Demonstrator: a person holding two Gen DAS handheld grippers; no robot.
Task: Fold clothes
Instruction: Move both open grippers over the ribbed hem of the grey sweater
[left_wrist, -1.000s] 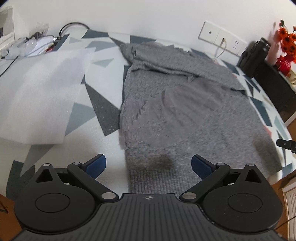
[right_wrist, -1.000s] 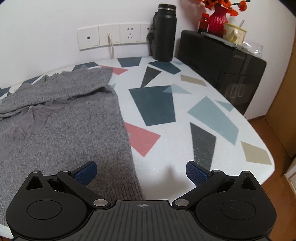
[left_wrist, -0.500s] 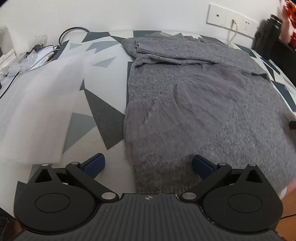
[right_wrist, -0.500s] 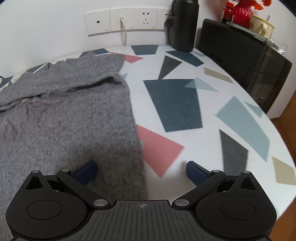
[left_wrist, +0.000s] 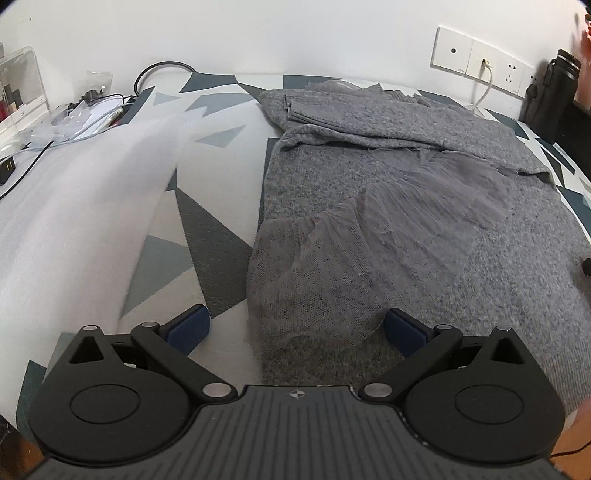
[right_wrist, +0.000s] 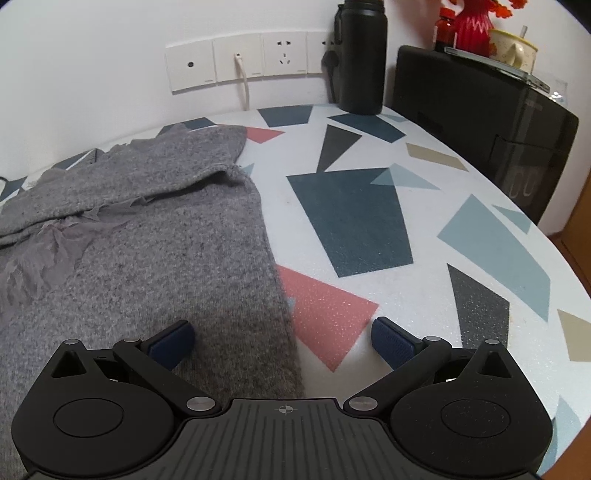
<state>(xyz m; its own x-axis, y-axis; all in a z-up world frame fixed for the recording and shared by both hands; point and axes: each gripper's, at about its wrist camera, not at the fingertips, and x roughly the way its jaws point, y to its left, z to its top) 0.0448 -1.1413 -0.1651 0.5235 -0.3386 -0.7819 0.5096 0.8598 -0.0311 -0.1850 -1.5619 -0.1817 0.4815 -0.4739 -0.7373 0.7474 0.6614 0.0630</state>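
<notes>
A grey knit sweater (left_wrist: 424, 192) with a sheer mesh panel (left_wrist: 332, 266) lies spread flat on the patterned table (left_wrist: 207, 236), its sleeves folded across the far end. My left gripper (left_wrist: 297, 326) stands open low over the sweater's near left hem, one blue pad on the table, the other over the knit. In the right wrist view the sweater (right_wrist: 166, 251) fills the left half. My right gripper (right_wrist: 282, 338) is open and straddles the sweater's right edge, its left pad above the fabric and its right pad above a pink triangle on the table (right_wrist: 369, 221).
A white foam sheet (left_wrist: 74, 206) covers the table's left part, with cables and a clear box (left_wrist: 20, 85) behind it. A black bottle (right_wrist: 360, 59) and wall sockets (right_wrist: 240, 61) stand at the back. A black cabinet (right_wrist: 480, 122) with a red vase borders the right side.
Both grippers have moved forward and lower toward the sweater's near hem, each now straddling a side edge. Both stayed open. The sweater has not moved.
</notes>
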